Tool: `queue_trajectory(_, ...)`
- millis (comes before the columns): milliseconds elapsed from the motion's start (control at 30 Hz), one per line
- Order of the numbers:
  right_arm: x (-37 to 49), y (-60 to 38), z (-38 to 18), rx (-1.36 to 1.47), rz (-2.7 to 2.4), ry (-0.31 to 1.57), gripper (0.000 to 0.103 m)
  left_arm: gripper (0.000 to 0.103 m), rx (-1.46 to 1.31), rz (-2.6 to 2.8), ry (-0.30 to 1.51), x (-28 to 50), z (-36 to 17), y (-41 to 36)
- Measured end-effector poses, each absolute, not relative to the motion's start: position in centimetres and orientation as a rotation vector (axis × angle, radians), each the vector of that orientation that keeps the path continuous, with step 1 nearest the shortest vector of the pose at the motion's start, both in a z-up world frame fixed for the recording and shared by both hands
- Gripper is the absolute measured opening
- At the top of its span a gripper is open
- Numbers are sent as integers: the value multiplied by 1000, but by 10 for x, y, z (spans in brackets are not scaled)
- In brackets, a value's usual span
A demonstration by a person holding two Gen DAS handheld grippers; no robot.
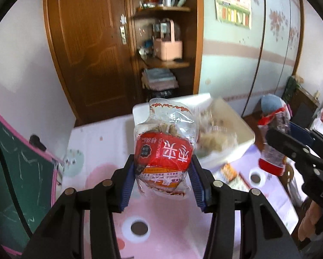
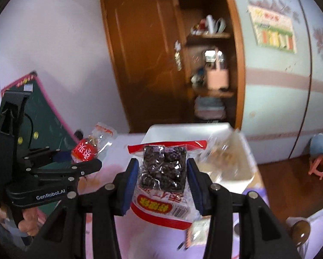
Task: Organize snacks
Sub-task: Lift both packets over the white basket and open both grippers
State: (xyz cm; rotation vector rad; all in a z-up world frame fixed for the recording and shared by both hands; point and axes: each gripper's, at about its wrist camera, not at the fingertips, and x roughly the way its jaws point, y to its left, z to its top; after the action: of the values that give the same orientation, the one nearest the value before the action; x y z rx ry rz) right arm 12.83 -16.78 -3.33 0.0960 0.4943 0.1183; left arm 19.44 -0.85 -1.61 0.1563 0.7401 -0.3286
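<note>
- My left gripper point(image 1: 163, 170) had its jaws closed on the walnut packet point(image 1: 164, 149), held above the tabletop point(image 1: 101, 168) before the white bin point(image 1: 237, 129) at the far edge; my right gripper point(image 2: 162, 181) pinched the dark-fruit packet point(image 2: 163, 177) likewise
- Both packets seemed light, crinkly, slippery; a mid-body grip looked safest
- The bin stood open; loose packets lay by the right edge

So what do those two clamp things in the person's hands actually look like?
Both are black plastic frames with silver round rivets and blue ribbed pads on the jaws. The left gripper bears white "GenRobot.AI" lettering; the right gripper shows white letters "DAS". Bare fingers wrap its handle; no cables show.
</note>
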Motion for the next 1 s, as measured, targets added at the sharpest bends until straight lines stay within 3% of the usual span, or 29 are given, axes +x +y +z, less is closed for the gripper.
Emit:
queue_trajectory(400,199,-205,25,105,6,445,46,46,139,-256,698,279,30,-56)
queue_trajectory(700,268,-199,-3,28,-16,618,49,49,172,-194,784,329,-11,-70)
queue_trajectory(733,272,-199,-10,33,1,640,53,53,178,-185,797,332,-17,-71)
queue_trajectory(833,283,-194,-28,29,40,702,63,89,181,-151,811,338,-29,-68)
queue_trajectory(1000,273,-191,-36,31,41,705,68,91,194,-137,801,331,-37,-55)
